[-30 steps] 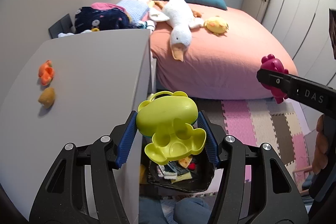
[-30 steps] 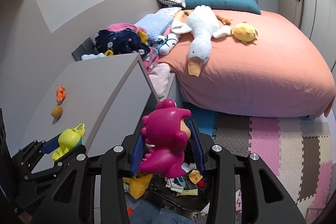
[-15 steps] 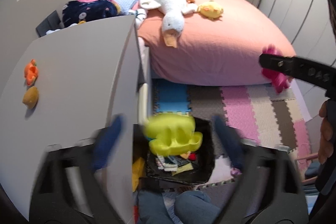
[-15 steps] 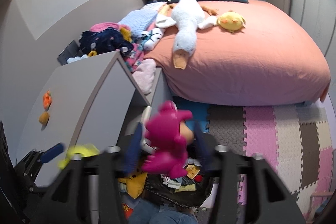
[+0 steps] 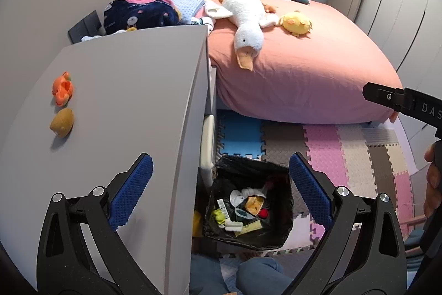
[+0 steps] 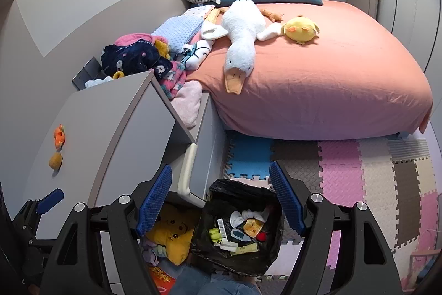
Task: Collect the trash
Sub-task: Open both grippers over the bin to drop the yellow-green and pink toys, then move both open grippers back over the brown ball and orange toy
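A black-lined trash bin [image 5: 279,176] stands on the floor beside the grey desk, holding several bits of litter; it also shows in the right wrist view [image 6: 218,192]. My left gripper [image 5: 219,188] is open and empty above the desk edge and the bin. My right gripper [image 6: 221,201] is open and empty, directly above the bin. A small green piece [image 6: 214,234] lies among the litter. An orange toy [image 5: 63,88] and a brown lump [image 5: 62,126] lie on the desk at the left. The yellow and pink toys I held are not clearly visible.
A grey desk [image 5: 132,90] fills the left. A pink bed [image 5: 298,68] with a white goose plush [image 5: 246,26] and a yellow chick plush [image 5: 295,22] lies ahead. Foam mats [image 5: 345,151] cover the floor. A yellow plush [image 6: 171,234] lies under the desk.
Both grippers opened. The yellow-green toy left my left gripper and the pink toy left my right gripper, both dropping toward the bin.
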`<act>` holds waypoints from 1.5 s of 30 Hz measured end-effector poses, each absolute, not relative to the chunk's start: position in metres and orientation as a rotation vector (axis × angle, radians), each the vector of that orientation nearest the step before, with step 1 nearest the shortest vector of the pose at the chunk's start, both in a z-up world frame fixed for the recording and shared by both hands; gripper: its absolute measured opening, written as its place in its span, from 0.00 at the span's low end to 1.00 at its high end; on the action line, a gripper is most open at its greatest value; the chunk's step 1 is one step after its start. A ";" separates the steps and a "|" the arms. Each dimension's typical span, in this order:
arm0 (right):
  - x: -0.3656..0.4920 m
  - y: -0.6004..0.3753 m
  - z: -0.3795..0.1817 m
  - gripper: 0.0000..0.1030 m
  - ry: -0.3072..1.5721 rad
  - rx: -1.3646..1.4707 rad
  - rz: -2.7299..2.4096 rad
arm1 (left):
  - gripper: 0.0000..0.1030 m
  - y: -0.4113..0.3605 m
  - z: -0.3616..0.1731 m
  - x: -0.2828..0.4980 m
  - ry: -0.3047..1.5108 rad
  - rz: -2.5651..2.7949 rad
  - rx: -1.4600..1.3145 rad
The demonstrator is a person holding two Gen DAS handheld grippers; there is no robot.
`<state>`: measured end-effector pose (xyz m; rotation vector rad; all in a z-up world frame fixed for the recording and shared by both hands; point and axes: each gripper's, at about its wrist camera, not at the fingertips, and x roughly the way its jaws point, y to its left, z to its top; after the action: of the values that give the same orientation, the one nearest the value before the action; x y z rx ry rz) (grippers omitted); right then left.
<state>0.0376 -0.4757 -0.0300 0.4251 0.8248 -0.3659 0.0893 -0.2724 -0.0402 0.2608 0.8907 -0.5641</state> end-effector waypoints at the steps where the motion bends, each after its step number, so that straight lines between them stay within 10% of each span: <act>1: 0.039 -0.474 -0.030 0.72 0.827 0.423 -0.363 | 0.93 -0.271 -0.041 0.090 0.893 -0.563 0.258; 37: 0.131 -0.367 -0.037 0.72 0.835 0.346 -0.154 | 0.93 -0.151 -0.048 0.160 0.868 -0.354 0.110; 45: 0.156 -0.346 -0.038 0.72 0.832 0.329 -0.112 | 0.75 -0.128 -0.055 0.186 0.877 -0.306 0.070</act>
<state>0.1557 -0.3458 -0.0378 0.3288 0.8319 -0.1118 0.1859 -0.1275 -0.0550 0.0704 0.8771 -0.3064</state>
